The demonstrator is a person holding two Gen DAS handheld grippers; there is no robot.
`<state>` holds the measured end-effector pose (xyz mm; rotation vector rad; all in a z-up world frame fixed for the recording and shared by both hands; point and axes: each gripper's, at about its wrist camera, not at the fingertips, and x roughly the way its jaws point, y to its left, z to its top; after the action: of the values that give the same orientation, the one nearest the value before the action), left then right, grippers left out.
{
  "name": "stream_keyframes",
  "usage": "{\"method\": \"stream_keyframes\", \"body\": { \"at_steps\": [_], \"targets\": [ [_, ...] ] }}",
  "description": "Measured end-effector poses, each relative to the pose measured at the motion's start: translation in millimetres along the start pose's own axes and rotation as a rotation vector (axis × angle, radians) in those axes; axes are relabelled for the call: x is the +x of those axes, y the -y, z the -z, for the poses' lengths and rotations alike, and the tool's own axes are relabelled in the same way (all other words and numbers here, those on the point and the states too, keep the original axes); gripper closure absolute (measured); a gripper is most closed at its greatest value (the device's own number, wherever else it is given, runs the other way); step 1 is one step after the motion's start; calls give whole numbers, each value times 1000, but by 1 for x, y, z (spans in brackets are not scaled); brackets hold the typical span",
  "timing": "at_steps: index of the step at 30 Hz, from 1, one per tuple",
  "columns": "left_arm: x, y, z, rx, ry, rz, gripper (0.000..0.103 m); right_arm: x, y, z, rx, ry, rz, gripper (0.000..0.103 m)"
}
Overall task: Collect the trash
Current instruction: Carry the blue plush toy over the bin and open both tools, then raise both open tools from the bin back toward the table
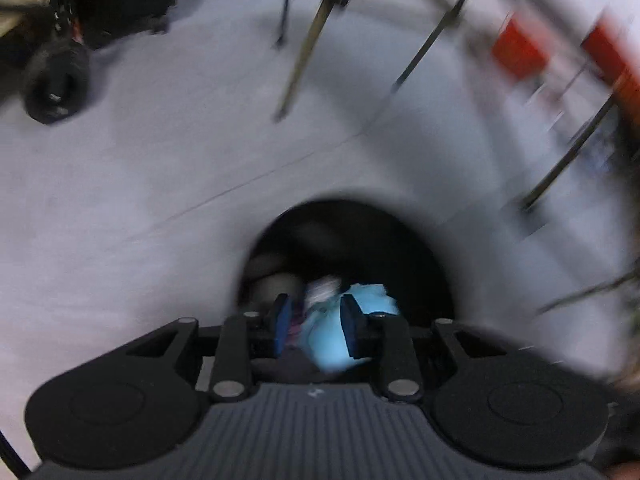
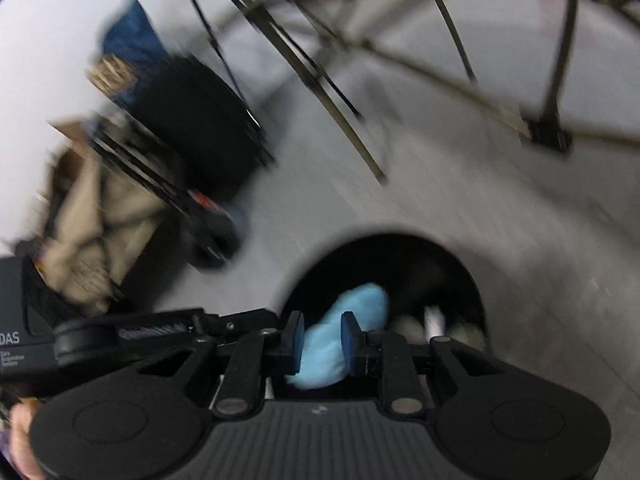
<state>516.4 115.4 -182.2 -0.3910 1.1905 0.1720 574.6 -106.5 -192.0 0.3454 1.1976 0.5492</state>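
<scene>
Both views are motion-blurred; detail is limited.

Left gripper (image 1: 314, 326): jaws narrow, with a light-blue wad (image 1: 340, 340) between the pads. The right pad presses on it; a second scrap, white and purplish (image 1: 320, 290), sits at the left pad. Judged clenched on the wad, though blur prevents confirming contact at both pads.

Right gripper (image 2: 322, 340): jaws narrow, a blue wad (image 2: 340, 336) pinched between the pads and bulging out toward 1 o'clock. Judged grasping it. Whether this is the same wad as the left gripper holds, or a second one, cannot be told.

Bin (image 1: 424, 248): a dark round opening in the pale floor (image 1: 160, 180) area, directly beyond both sets of fingers, at 12 o'clock of each gripper. Pale scraps (image 2: 434, 320) already lie inside, at about 2 o'clock of the right gripper. The wads appear to hang over the opening, not yet in it.

Step in hand, as judged: dropping the trash into the bin.

Recommendations:
- Steady each gripper over the middle of the opening before letting go; the rim is close at 9 and 3 o'clock.
- Point the fingers down so the wad falls clear of the pads.
- Open the jaws fully; soft paper may cling to a pad.
- Release one gripper at a time if both hold one wad.
- Keep clear of the black wheeled gear (image 1: 56, 80) at 10 o'clock and the thin legs (image 1: 308, 40) at 12 o'clock.
</scene>
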Motion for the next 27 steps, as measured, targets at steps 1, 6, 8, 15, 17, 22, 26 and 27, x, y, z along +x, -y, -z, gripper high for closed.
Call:
{"method": "stream_keyframes", "body": {
  "at_steps": [1,6,8,15,17,22,26,27],
  "targets": [
    [13,1,4,23,-38,-50,73,7,5,5,-1,-30,25,83],
    [22,-1,13,110,-92,-45,69,25,18,18,-75,-125,102,73],
    [16,-3,12,120,-71,-38,62,29,17,20,-109,-147,129,68],
    [4,7,17,152,-26,-45,45,27,-1,15,-209,-148,164,60],
    [3,7,17,154,-20,-38,45,23,-9,13,-236,-135,165,60],
    [-31,14,15,151,92,-11,44,-19,-33,12,-333,0,155,60],
    [-82,30,19,179,277,48,40,-85,-52,15,-413,185,143,59],
    [-98,37,23,190,346,63,40,-105,-55,16,-425,237,136,59]
  ]
}}
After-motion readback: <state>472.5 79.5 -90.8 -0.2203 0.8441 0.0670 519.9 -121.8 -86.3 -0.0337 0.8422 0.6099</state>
